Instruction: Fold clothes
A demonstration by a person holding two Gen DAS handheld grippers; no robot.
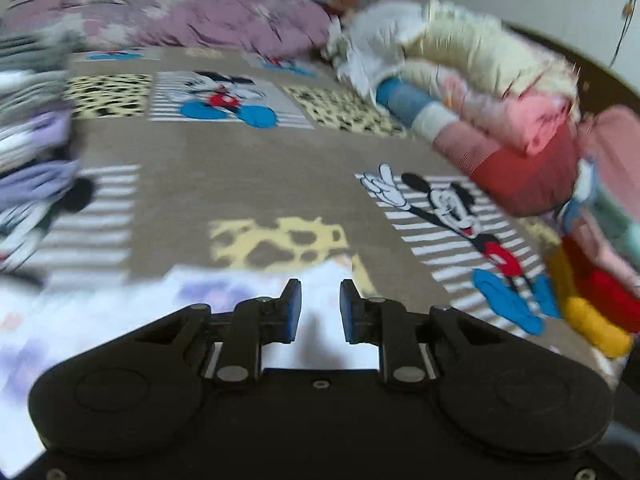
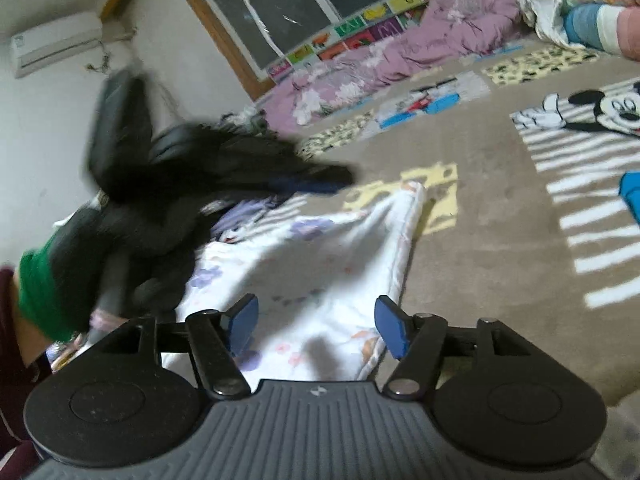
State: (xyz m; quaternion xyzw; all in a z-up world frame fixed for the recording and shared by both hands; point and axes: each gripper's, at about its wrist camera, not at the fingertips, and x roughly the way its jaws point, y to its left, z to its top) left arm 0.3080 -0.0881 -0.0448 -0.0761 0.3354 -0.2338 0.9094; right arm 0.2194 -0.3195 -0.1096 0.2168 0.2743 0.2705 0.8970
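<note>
Here the white floral garment (image 2: 320, 256) lies under both released hand-held grippers, left (image 1: 320, 308) and right (image 2: 316, 324)

Letter tiles (image 2: 384, 20) along wall: "U" and "M" readable (rest too blurred)

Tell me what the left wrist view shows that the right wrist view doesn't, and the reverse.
Only the left wrist view: the left gripper, jaws apart, and a red and yellow garment at the right edge.

Only the right wrist view: the right gripper, jaws wide apart, the blurred left gripper from outside, an air conditioner and a dark window.

Both: the white floral cloth, the Mickey Mouse rug and the purple bedding.
</note>
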